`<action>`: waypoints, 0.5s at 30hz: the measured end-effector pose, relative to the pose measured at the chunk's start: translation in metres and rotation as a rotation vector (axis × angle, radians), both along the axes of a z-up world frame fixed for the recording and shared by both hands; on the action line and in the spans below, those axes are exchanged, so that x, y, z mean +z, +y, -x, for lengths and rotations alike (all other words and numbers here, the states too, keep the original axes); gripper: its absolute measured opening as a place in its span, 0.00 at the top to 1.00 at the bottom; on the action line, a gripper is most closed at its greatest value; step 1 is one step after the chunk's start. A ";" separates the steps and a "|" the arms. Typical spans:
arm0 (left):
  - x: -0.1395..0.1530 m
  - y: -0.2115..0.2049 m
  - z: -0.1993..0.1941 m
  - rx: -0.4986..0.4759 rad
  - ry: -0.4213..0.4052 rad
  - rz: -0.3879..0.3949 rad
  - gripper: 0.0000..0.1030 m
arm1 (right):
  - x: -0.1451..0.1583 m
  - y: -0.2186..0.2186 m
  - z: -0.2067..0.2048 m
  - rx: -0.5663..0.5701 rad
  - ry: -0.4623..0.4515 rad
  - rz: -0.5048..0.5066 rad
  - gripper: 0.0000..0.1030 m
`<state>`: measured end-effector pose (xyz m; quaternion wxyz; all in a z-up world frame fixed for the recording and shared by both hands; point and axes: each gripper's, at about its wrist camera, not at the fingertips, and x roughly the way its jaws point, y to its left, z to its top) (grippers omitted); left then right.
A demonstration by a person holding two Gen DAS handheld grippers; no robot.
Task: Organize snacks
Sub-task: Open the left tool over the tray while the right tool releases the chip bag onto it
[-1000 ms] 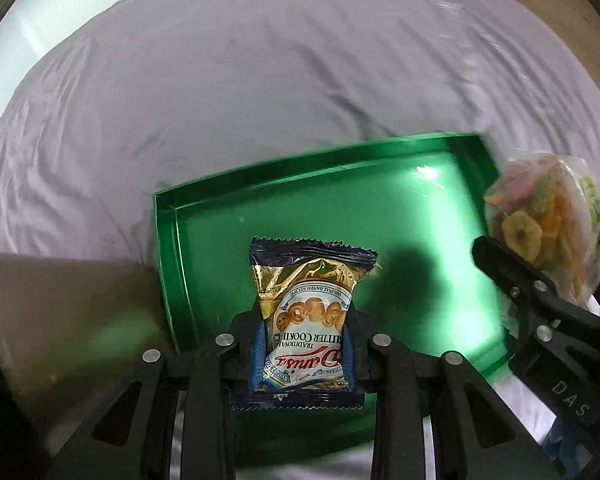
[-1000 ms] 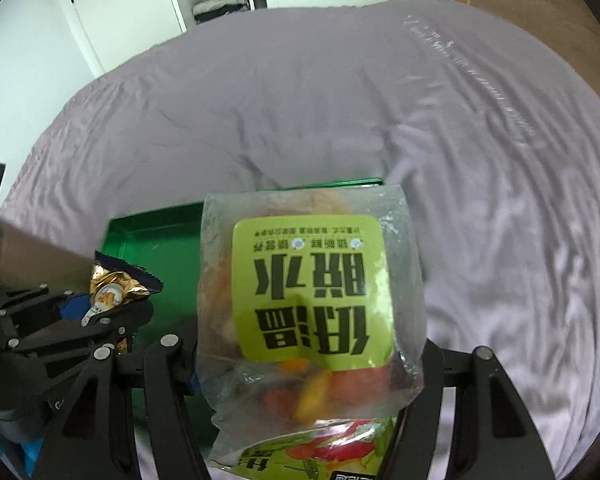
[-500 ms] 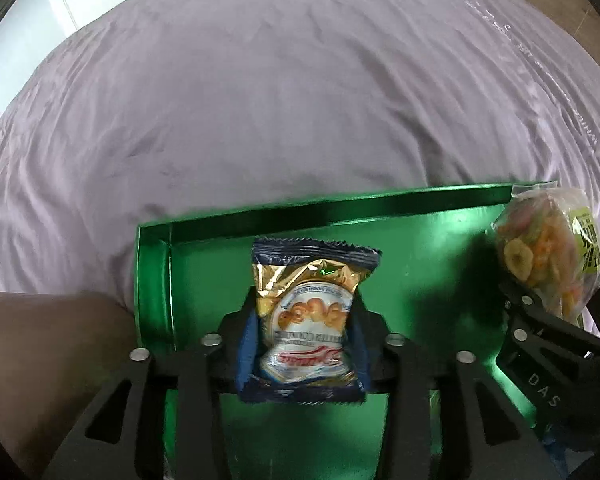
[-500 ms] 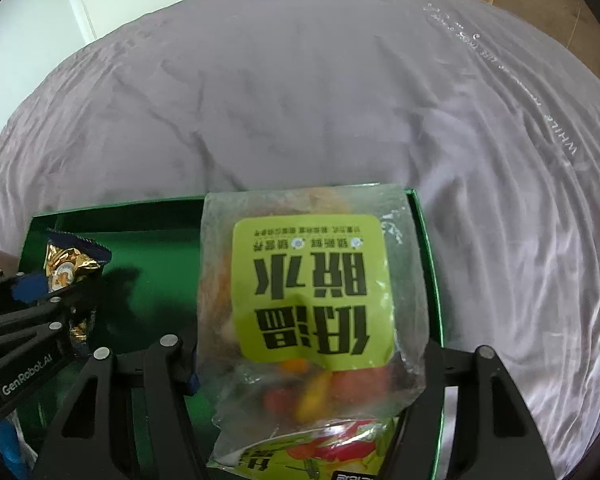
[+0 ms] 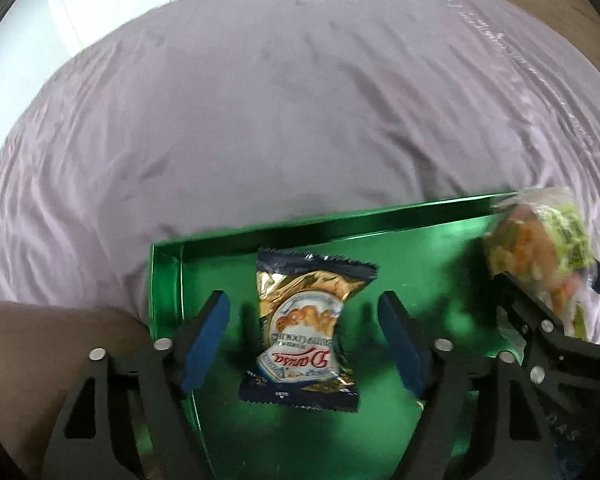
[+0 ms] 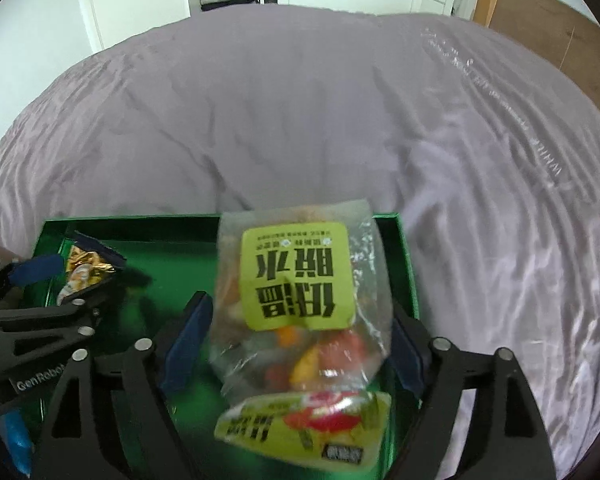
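Two snack packs are seen over the green tray (image 5: 168, 300), which is laid on the purple bedsheet (image 5: 300, 120). The cookie packet (image 5: 306, 328) sits btwn the left gripper (image 5: 304, 344) pads, jaws spread wide w/ gaps both sides, so it is judged released onto the tray's left part. The dried-fruit bag (image 6: 300, 312) is likewise flanked by the right gripper (image 6: 296, 344), jaws apart, prob. dropped at the tray's right side so packs are kept separate.
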<state>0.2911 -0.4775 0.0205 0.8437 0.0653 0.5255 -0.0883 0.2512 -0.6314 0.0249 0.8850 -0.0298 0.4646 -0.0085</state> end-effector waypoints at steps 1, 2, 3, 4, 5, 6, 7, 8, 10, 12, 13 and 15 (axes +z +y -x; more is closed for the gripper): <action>0.005 -0.002 0.002 -0.011 -0.013 -0.001 0.28 | 0.008 -0.002 0.007 -0.007 -0.017 -0.012 0.04; 0.011 -0.004 0.004 -0.020 -0.027 -0.003 0.28 | 0.013 -0.005 0.012 -0.015 -0.027 -0.017 0.04; 0.017 -0.007 0.007 -0.028 -0.044 -0.005 0.28 | 0.021 -0.007 0.020 -0.023 -0.042 -0.016 0.04; 0.025 -0.008 0.011 -0.039 -0.063 -0.009 0.27 | 0.026 -0.008 0.023 -0.027 -0.050 -0.014 0.04; 0.031 -0.010 0.015 -0.053 -0.077 -0.010 0.27 | 0.034 -0.010 0.030 -0.037 -0.061 -0.009 0.04; 0.036 -0.011 0.020 -0.066 -0.087 -0.010 0.27 | 0.039 -0.011 0.036 -0.048 -0.067 -0.002 0.04; 0.041 -0.009 0.022 -0.077 -0.097 -0.011 0.27 | 0.047 -0.014 0.044 -0.064 -0.076 0.008 0.04; 0.050 -0.010 0.029 -0.094 -0.111 -0.008 0.27 | 0.054 -0.016 0.051 -0.081 -0.083 0.012 0.04; 0.061 -0.011 0.041 -0.124 -0.131 -0.002 0.27 | 0.069 -0.023 0.069 -0.125 -0.100 0.015 0.04; 0.077 -0.010 0.057 -0.184 -0.146 0.009 0.27 | 0.079 -0.028 0.086 -0.167 -0.101 0.030 0.04; 0.086 -0.010 0.069 -0.215 -0.146 0.019 0.27 | 0.085 -0.032 0.099 -0.195 -0.100 0.034 0.04; 0.100 -0.008 0.092 -0.269 -0.149 0.041 0.27 | 0.096 -0.034 0.119 -0.233 -0.103 0.029 0.04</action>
